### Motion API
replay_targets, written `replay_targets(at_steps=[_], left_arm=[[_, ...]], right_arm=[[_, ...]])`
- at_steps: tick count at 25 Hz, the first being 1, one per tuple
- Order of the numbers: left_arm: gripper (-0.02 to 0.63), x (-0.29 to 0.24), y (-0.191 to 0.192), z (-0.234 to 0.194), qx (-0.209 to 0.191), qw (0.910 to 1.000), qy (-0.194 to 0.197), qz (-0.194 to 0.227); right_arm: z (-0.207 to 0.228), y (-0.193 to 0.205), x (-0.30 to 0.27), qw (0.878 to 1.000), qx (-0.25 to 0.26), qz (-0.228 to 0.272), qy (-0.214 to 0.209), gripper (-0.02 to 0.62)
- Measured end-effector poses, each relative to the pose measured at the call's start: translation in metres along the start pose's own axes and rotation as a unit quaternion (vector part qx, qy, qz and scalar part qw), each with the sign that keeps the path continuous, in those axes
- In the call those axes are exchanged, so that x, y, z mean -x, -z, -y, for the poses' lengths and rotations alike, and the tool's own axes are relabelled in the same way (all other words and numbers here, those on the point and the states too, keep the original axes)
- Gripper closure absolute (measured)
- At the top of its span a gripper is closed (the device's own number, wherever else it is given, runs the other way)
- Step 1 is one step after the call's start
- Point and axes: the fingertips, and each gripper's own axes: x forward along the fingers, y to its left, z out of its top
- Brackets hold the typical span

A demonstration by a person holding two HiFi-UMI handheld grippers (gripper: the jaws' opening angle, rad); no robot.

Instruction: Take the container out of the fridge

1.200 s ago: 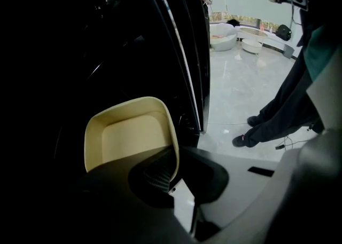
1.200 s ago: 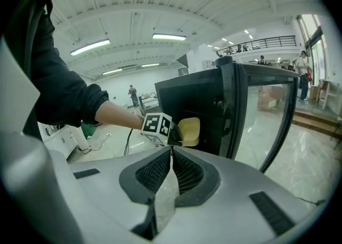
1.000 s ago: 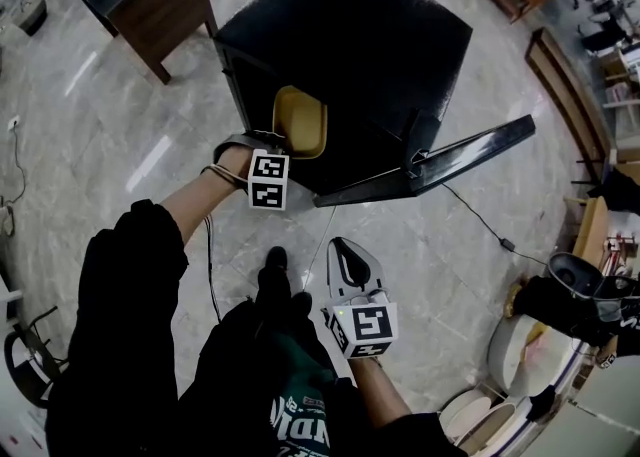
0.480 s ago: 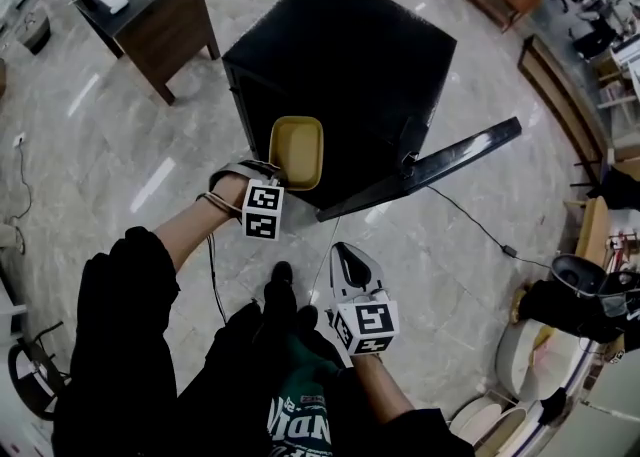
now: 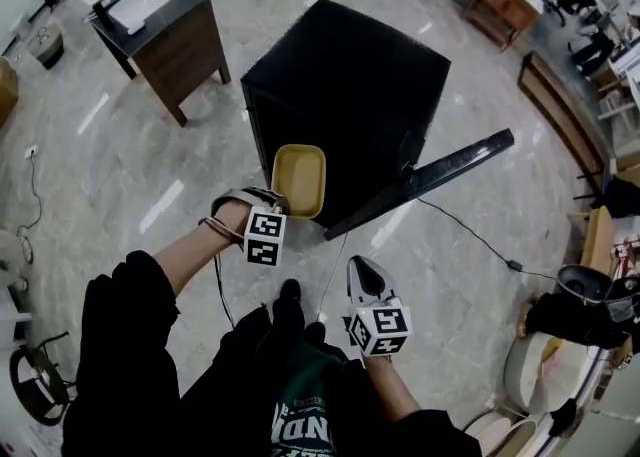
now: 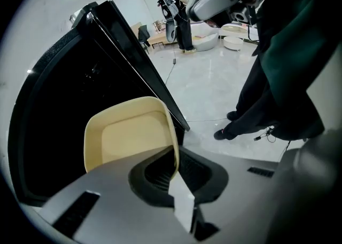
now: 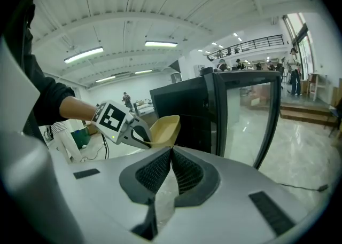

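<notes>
Left gripper point(image 5: 282, 208) steeply downward, jaws tight on container point(image 5: 300, 177) rim; right gripper point(image 5: 358, 267) slightly downward, jaws together, empty.

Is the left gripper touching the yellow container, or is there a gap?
Touching. The left gripper has its jaws closed on the wall of the yellow container; the left gripper view shows no gap.

The person's shirt point(image 5: 300, 425) carries pale block lettering, cut off at the frame's edge; only "ND" reads. Smaller print above it is too blurred to read.
</notes>
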Motion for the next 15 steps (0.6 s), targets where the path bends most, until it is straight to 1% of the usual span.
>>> replay_targets(at_steps=[7, 15], left_arm=[[0.584, 0.024, 0.0, 0.023, 0.011, 0.9997, 0.018, -0.01], [0.584, 0.038, -0.018, 0.04, 0.024, 0.9995, 0.019, 0.006]], right_arm=[[-0.007, -0.001, 0.009, 1.0, 0.007, 0.01, -0.006, 0.56], [-0.013, -0.005, 0.011, 1.0, 0.018, 0.016, -0.016, 0.56]])
